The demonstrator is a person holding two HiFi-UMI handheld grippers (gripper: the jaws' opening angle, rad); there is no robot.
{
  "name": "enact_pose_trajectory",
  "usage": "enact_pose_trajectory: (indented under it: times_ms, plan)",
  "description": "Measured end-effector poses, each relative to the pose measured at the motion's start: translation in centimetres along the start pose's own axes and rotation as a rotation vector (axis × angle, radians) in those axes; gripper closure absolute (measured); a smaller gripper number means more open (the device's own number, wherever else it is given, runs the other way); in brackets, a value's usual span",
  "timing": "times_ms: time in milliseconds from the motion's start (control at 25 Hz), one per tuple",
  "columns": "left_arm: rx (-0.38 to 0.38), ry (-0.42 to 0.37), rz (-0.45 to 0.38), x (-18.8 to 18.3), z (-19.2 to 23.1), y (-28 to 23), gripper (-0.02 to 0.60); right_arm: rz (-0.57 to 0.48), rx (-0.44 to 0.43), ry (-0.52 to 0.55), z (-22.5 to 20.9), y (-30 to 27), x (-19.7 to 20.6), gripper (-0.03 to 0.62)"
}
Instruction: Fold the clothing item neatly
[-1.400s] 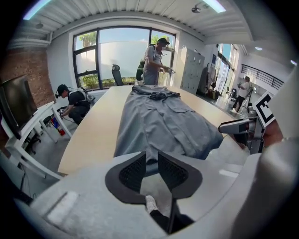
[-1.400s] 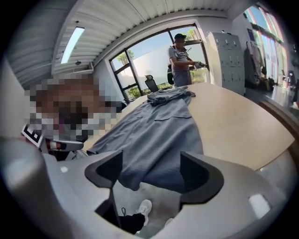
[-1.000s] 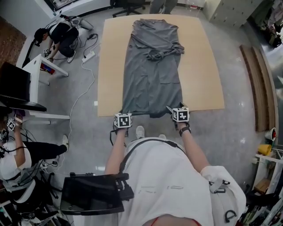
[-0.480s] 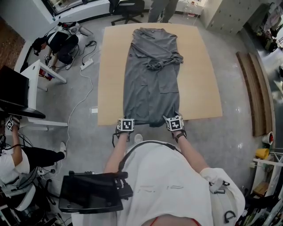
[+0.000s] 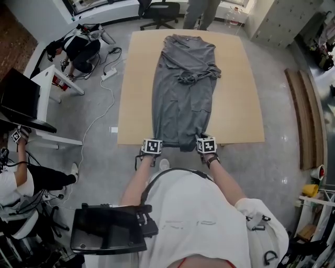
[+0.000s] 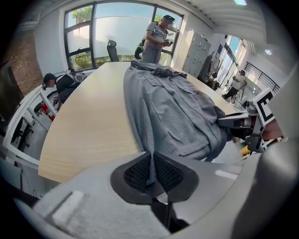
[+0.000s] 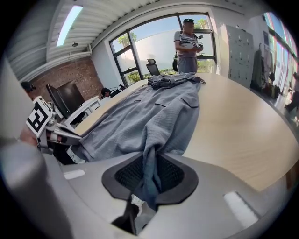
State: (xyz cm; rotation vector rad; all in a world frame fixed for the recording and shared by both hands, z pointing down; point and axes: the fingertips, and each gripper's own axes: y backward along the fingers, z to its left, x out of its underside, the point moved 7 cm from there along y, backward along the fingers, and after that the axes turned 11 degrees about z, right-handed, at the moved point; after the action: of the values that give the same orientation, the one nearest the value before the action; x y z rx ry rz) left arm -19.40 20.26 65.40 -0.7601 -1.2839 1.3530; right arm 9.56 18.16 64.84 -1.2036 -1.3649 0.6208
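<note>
Grey garment [image 5: 183,89], hem at lower centre of frame, pinched by left gripper [image 6: 152,169] and right gripper [image 7: 149,176], jaws just closed, ready for folding.

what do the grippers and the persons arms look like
The left gripper and right gripper each have a pale grey moulded body, black mesh-textured pads and a white cube of black square markers. The arms are bare below a white top; a dark wristband circles the right wrist.

Office-lab floor here: swivel chair [image 5: 159,9], lockers [image 5: 282,21], desk monitor [image 5: 20,94], cables [image 5: 99,115] trailing loose.
</note>
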Motion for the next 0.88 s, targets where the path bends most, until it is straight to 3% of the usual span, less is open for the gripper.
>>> enact_pose_trajectory:
  times_ms: [160, 320, 880]
  plan:
    - [-0.017, -0.004, -0.045, 0.8, -1.1, 0.4, 0.560, -0.015, -0.070, -0.018, 0.4, 0.8, 1.2, 0.526]
    - [0.007, -0.007, -0.015, 3.6, -3.2, -0.4, 0.560, -0.001, -0.116, -0.043, 0.5, 1.7, 3.7, 0.526]
    - [0.076, 0.142, -0.048, 15.1, -6.5, 1.8, 0.561, 0.046, -0.265, -0.080, 2.1, 3.7, 12.7, 0.530]
